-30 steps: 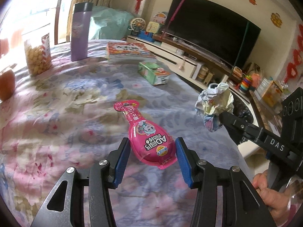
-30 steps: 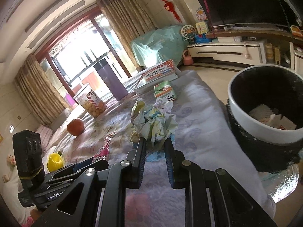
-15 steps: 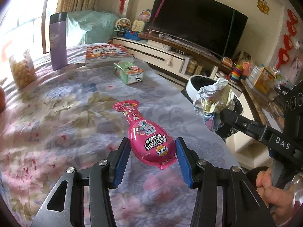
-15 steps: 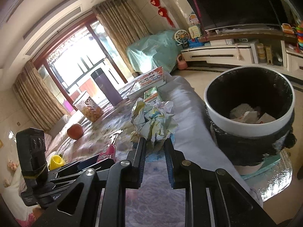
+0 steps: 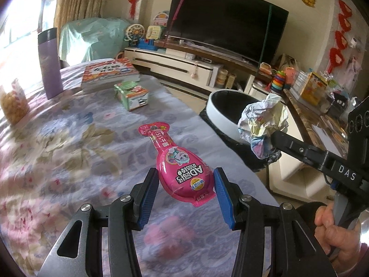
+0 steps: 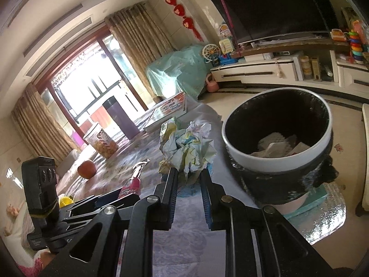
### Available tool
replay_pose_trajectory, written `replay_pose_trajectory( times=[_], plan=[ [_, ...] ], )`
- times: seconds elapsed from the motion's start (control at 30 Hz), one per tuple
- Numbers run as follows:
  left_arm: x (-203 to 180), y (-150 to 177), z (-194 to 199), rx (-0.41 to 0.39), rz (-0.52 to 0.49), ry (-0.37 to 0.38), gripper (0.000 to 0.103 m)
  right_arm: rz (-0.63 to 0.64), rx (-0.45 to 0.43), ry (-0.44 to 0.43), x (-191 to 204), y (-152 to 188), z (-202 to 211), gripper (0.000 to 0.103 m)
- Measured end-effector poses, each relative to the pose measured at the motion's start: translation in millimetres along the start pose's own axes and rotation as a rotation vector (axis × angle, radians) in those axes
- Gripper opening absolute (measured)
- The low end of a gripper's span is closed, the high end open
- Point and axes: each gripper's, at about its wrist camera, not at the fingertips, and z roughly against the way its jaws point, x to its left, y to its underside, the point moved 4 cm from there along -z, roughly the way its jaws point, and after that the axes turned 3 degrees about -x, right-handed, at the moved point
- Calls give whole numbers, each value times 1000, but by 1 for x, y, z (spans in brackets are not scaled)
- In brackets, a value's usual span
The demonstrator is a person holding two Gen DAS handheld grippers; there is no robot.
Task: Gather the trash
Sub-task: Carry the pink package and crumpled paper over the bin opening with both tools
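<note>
Right wrist view: the trash bin (image 6: 276, 159) has been brought nearer, with crumpled paper (image 6: 188, 149) pinched in the right gripper (image 6: 189, 180). A pink wrapper (image 5: 182, 173) is clamped by the left gripper (image 5: 185, 184), so both pieces seem nearly ready for dropping.

A crumpled paper ball (image 6: 188, 149) is clamped between the blue pads of the right gripper (image 6: 188, 180) and held above the floral tablecloth (image 6: 180, 237). Just to its right a white-rimmed trash bin (image 6: 276, 161) with a black liner is seen, with paper scraps inside. At lower left the left gripper (image 6: 108, 196) is seen, a pink wrapper (image 6: 133, 183) at its tip.
</note>
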Motion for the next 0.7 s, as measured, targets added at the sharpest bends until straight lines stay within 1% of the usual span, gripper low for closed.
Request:
replay_pose_trajectory(
  times=[0.33,0.7],
  plan=[
    [-22,-13,-13,-2,-43,30,47,-13,-39,28,-14,-10,14,20],
    [-42,-25,-30,-3,-81,48,47,-23,-66,64,-36,-24,22,20]
  ],
)
